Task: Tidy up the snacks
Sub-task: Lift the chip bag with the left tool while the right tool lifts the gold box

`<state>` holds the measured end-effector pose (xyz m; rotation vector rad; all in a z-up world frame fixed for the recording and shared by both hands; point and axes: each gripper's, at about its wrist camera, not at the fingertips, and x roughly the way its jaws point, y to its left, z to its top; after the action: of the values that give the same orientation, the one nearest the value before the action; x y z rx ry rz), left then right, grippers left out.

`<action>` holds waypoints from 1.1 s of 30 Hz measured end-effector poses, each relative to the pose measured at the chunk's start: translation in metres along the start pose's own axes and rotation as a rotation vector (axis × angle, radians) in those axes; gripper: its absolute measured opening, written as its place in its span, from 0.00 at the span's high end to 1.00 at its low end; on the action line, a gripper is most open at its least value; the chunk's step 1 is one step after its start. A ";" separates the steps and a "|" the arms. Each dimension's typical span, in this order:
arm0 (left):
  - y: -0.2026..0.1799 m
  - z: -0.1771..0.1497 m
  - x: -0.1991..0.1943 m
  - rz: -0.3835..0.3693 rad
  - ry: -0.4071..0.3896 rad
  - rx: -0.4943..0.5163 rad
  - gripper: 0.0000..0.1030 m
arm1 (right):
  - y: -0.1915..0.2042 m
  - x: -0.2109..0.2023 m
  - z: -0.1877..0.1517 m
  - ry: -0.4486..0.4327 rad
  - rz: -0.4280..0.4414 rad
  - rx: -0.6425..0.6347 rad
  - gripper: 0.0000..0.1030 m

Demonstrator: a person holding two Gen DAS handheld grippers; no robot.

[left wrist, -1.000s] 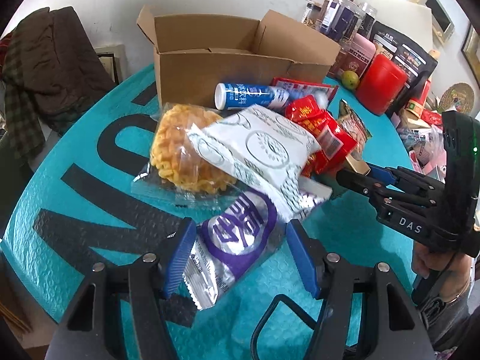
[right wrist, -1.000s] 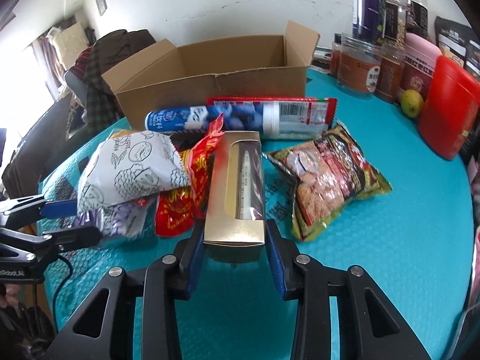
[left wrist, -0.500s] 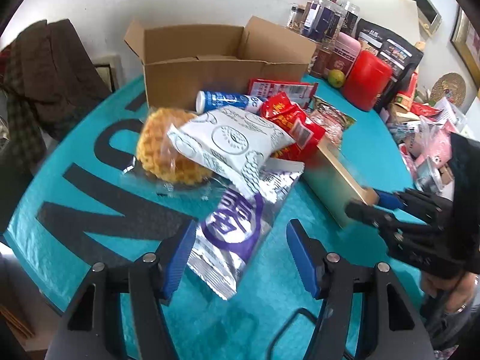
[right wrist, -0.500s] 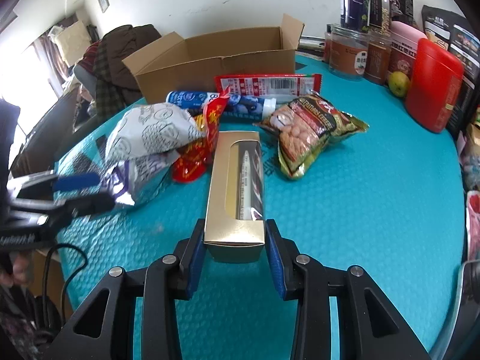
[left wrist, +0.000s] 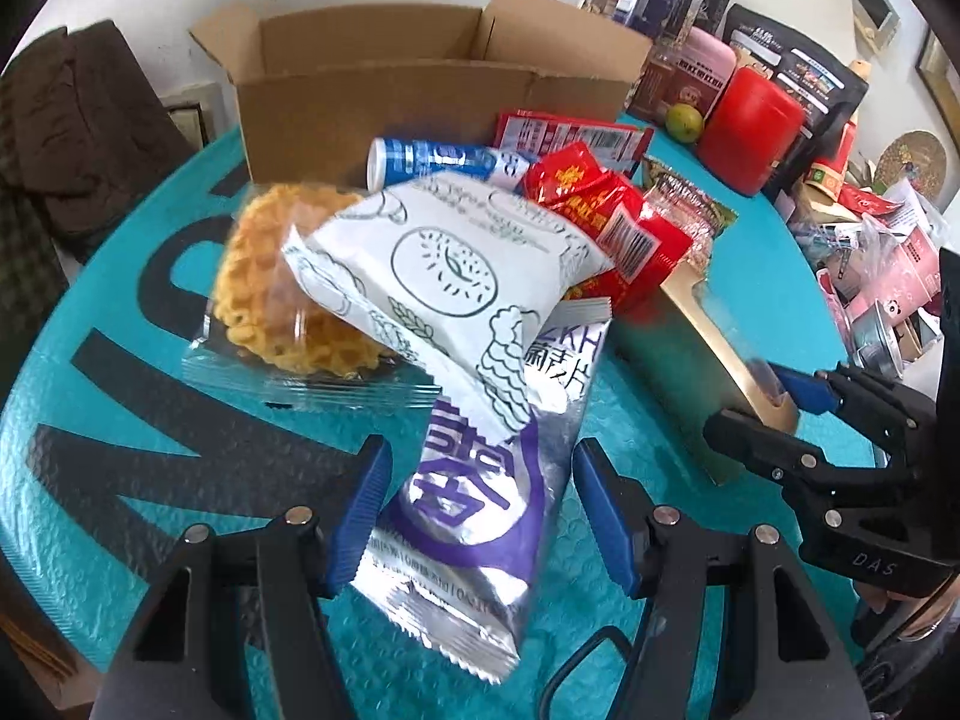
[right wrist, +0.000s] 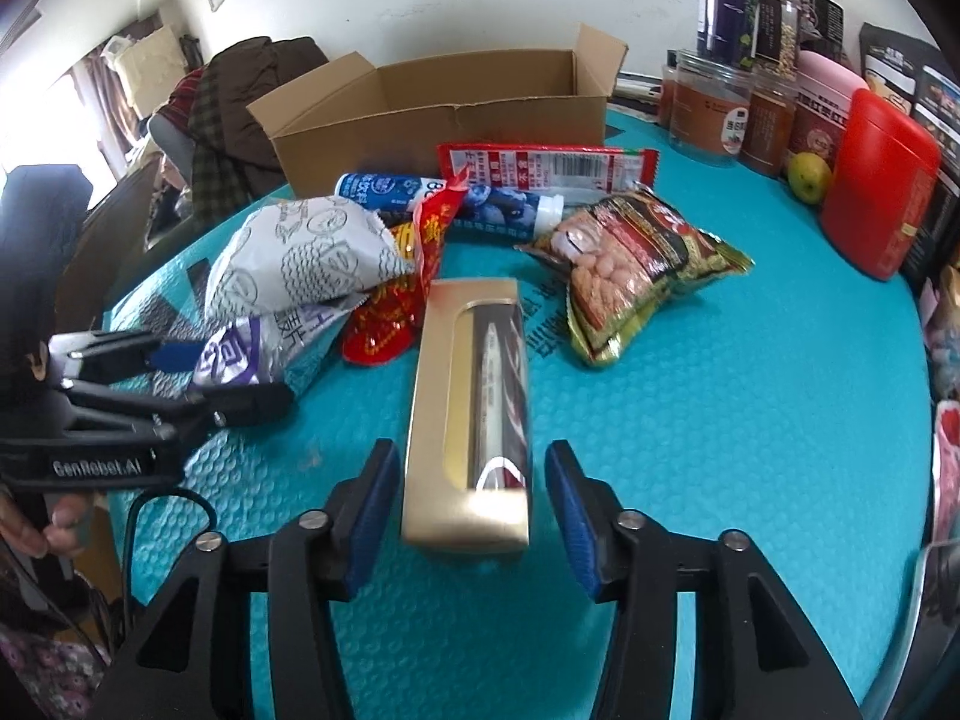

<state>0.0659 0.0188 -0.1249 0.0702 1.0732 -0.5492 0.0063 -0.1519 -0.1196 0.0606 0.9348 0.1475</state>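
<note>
A gold window box (right wrist: 468,420) lies on the teal mat between the pads of my right gripper (right wrist: 474,504), which is open with gaps on both sides. My left gripper (left wrist: 480,510) is open around a silver and purple snack packet (left wrist: 474,504) without touching it. A white printed bag (left wrist: 444,276), a waffle snack pack (left wrist: 282,288), red packets (left wrist: 606,216), a blue tube (left wrist: 432,159) and a peanut bag (right wrist: 630,258) lie piled in front of an open cardboard box (left wrist: 420,84). The right gripper shows in the left wrist view (left wrist: 774,402) at the gold box's end.
Jars (right wrist: 714,102), a red canister (right wrist: 876,180) and a green fruit (right wrist: 807,177) stand at the back right. Clothes are heaped on a chair (right wrist: 240,102) at the left. More packets and clutter (left wrist: 888,252) sit past the mat's right edge.
My right gripper has opened and let go of the gold box, which now lies on the mat. My left gripper has moved forward around the silver and purple packet.
</note>
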 end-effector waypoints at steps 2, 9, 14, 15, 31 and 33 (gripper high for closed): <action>0.002 0.001 0.003 -0.010 -0.003 -0.012 0.39 | 0.000 0.004 0.003 0.000 0.000 -0.003 0.50; -0.005 0.005 0.008 0.034 -0.008 -0.025 0.40 | 0.000 0.015 0.009 0.006 0.006 0.001 0.51; -0.007 0.003 0.006 0.058 -0.010 -0.060 0.50 | -0.001 0.010 0.004 -0.002 -0.015 0.002 0.62; -0.008 0.002 0.005 0.063 -0.009 -0.065 0.51 | -0.002 0.008 0.002 -0.004 -0.014 0.004 0.62; -0.015 -0.030 -0.012 0.040 0.035 -0.026 0.52 | -0.001 -0.015 -0.025 0.029 0.017 0.031 0.62; -0.016 -0.030 -0.014 0.034 0.025 -0.025 0.53 | 0.001 -0.017 -0.028 0.032 0.031 0.035 0.62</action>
<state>0.0289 0.0196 -0.1243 0.0735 1.1010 -0.5050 -0.0267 -0.1534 -0.1229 0.1056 0.9693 0.1610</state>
